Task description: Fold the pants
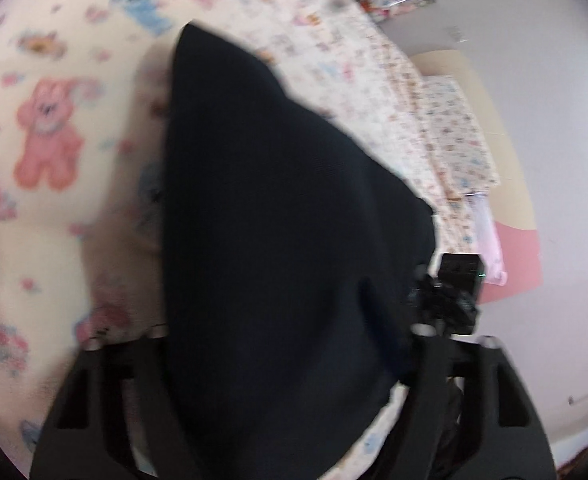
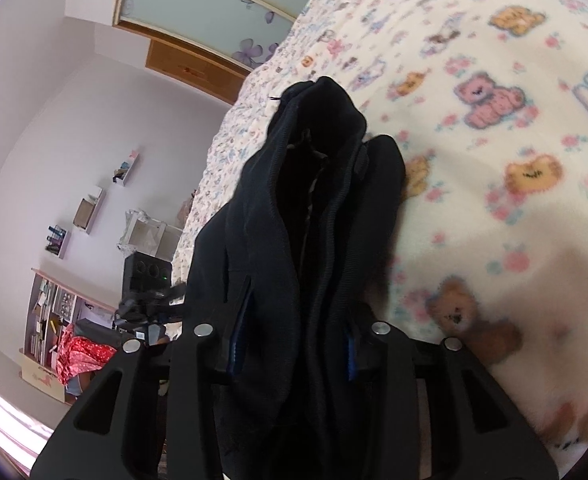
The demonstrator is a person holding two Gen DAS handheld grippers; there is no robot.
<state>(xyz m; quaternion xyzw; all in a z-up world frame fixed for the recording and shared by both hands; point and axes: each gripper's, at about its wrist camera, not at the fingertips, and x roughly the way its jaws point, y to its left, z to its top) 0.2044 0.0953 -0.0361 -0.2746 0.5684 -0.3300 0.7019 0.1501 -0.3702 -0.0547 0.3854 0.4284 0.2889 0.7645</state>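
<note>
- Bed blanket [image 2: 494, 220]: cream fleece printed with pink, yellow and brown teddy bears and small flowers. It fills most of both wrist views and is blurred in the left one [image 1: 46, 208].
- Room: pale lilac wall [image 2: 54, 140]; a frosted wardrobe door [image 2: 198, 12] with purple flower decals and a wooden frame at the top of the right view.
- Low shelf unit [image 2: 50, 320] against the wall, packed with books and papers; a red patterned cloth [image 2: 82, 356] is heaped in front of it.
- 3 small wall shelves [image 2: 90, 208] step up the wall above the unit.
- Left view, beyond the bed edge: a pink panel [image 1: 518, 260] and a beige one against the wall, blurred.
- Pants [image 1: 278, 220]: dark navy, lifted off the blanket and hanging in a broad sheet that blocks the middle of the left view. In the right view the pants [image 2: 314, 240] bunch into deep vertical folds with the open waistband at the top, and blue trim shows near the fingers.
- Left gripper [image 1: 290, 340]: black fingers either side of the cloth, clamped on the pants; the pads are buried under fabric.
- Right gripper [image 2: 290, 332]: fingers closed on the bunched pants, cloth spilling over both of them.
- Each view catches the other gripper's black camera body at the edge of the cloth, just beside the pants.
</note>
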